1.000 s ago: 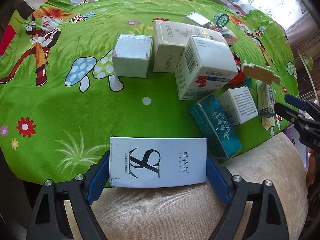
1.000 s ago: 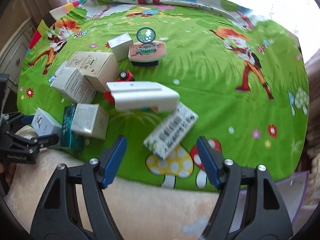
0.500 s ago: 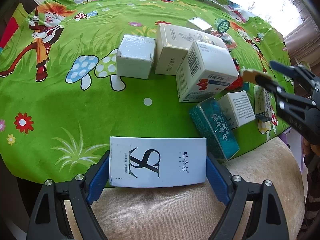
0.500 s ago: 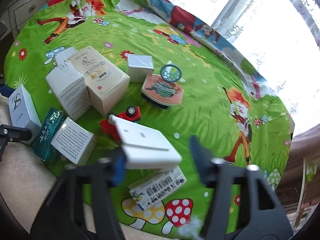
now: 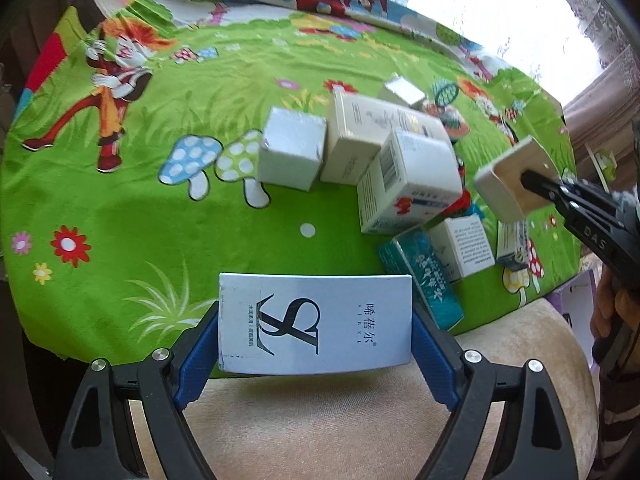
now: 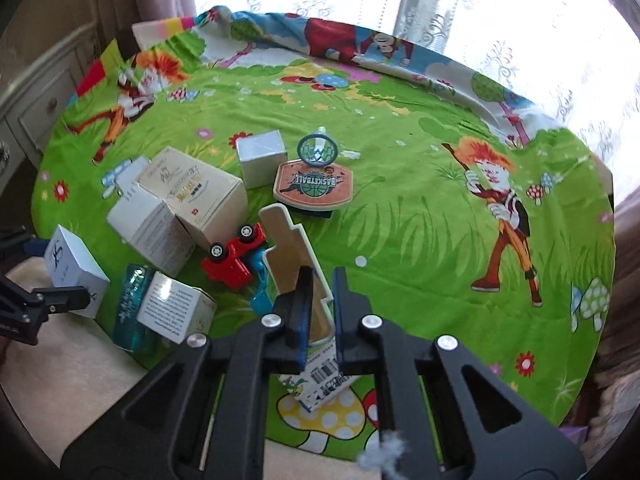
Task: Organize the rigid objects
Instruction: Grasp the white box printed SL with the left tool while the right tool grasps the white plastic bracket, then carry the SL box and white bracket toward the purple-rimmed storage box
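Barely under way: two pieces were lifted and the rest was unsorted.
Left gripper [image 5: 316,344] had its jaws spread wide and clamped on the pale blue box [image 5: 315,323] at the worktop's near edge, over the cream cushion [image 5: 320,432]; the right gripper [image 6: 320,300] had its jaws pinched narrow on the flat wooden cut-out [image 6: 294,256], held clear of the green cloth [image 6: 400,208]. Everything else sat jumbled toward the near-left edge: the cream carton [image 6: 196,196], the silver cube [image 6: 261,156], the red toy car [image 6: 234,256], the teal box [image 6: 130,308] and the basketball board [image 6: 314,188]. By my read, nearly all the tidying remained.
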`<state>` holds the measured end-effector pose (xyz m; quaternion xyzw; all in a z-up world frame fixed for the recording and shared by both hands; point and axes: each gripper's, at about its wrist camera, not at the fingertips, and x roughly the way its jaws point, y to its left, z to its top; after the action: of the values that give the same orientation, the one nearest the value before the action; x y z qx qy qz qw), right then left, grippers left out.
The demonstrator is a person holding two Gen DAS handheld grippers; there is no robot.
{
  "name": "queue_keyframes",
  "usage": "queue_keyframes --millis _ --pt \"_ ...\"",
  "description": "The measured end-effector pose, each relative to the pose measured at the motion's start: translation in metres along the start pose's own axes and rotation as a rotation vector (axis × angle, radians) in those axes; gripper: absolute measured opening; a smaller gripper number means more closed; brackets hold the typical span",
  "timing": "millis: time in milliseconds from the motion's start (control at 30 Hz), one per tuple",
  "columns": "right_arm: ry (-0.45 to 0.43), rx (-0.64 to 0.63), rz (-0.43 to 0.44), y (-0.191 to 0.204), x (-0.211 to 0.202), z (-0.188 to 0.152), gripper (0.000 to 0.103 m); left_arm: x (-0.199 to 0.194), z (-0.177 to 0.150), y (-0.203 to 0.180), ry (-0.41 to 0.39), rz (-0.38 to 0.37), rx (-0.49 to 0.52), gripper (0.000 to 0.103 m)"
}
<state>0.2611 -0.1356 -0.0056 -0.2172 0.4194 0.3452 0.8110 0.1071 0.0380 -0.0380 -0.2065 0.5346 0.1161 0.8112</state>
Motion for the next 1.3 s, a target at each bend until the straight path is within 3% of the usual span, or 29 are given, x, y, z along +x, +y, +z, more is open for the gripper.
queue_keyframes --millis 333,667,1300 --pt "-0.034 0.174 0.05 -0.014 -0.036 -0.026 0.012 -0.031 0.004 -0.008 -0.09 0.004 -0.017 0.087" --pt "-0.056 0.243 0.015 -0.02 -0.064 -0.051 0.012 -0.043 0.009 -0.053 -0.131 -0.041 0.057 0.087" --pt "-0.086 0.443 -0.045 -0.086 -0.118 -0.111 0.012 -0.032 0.003 -0.166 -0.08 -0.139 0.283 0.087"
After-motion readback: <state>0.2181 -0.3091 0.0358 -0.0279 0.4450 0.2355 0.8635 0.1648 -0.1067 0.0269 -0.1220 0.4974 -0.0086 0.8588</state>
